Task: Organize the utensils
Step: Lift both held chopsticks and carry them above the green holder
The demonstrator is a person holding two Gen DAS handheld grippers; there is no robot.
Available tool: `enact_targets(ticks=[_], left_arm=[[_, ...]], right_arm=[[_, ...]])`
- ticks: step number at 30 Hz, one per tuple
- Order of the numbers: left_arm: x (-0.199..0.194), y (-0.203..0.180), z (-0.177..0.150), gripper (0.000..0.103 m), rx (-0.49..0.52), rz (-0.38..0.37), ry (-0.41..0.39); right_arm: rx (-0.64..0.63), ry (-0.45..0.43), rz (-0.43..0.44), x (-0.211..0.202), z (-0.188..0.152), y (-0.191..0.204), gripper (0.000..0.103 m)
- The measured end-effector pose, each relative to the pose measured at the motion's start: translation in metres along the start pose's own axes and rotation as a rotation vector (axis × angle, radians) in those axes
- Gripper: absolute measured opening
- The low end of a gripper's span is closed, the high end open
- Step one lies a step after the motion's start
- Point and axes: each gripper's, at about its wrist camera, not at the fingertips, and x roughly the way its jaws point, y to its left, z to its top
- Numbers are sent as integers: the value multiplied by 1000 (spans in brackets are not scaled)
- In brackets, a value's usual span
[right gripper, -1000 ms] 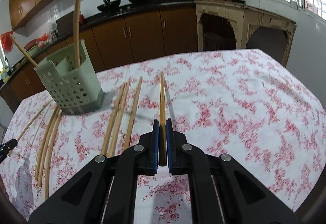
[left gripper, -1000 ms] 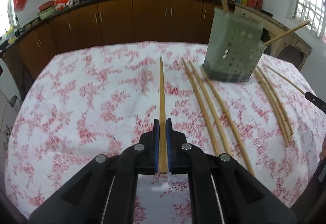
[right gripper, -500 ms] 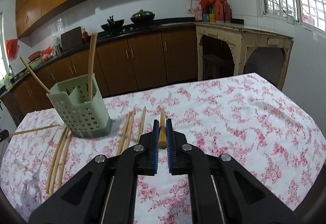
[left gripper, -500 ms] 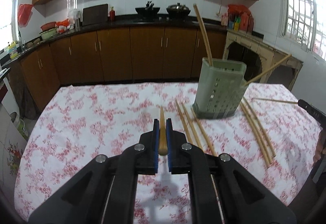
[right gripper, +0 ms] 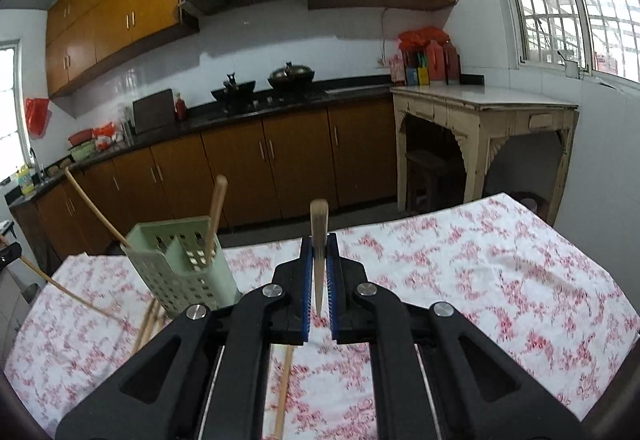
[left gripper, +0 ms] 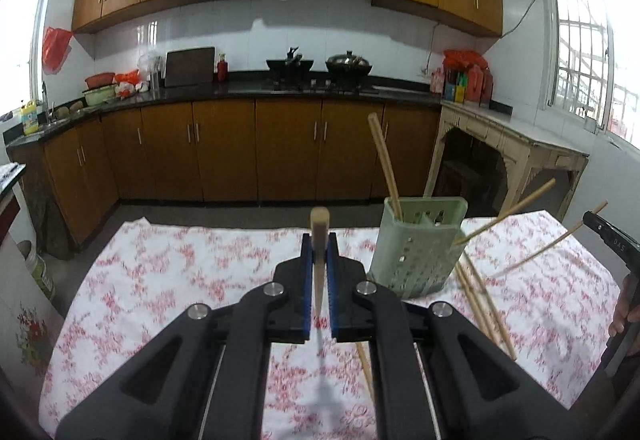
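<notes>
The left gripper (left gripper: 319,260) grasps one chopstick (left gripper: 319,240); the right gripper (right gripper: 319,260) grasps another chopstick (right gripper: 319,236), both above the floral tablecloth (right gripper: 460,280).

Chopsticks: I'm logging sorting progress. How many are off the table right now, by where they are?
In the holder: 2 chopsticks
In the left gripper: 1
In the right gripper: 1
Total: 4
</notes>
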Motion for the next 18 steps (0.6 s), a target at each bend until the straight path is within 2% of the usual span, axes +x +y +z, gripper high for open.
enact_targets(ticks=[12, 18], left_arm=[[-11, -11, 17, 7, 24, -23, -29], [-30, -18, 37, 7, 33, -56, -58]], right_arm=[[-4, -15, 55, -13, 17, 11, 7], [11, -34, 160, -33, 40, 21, 7]])
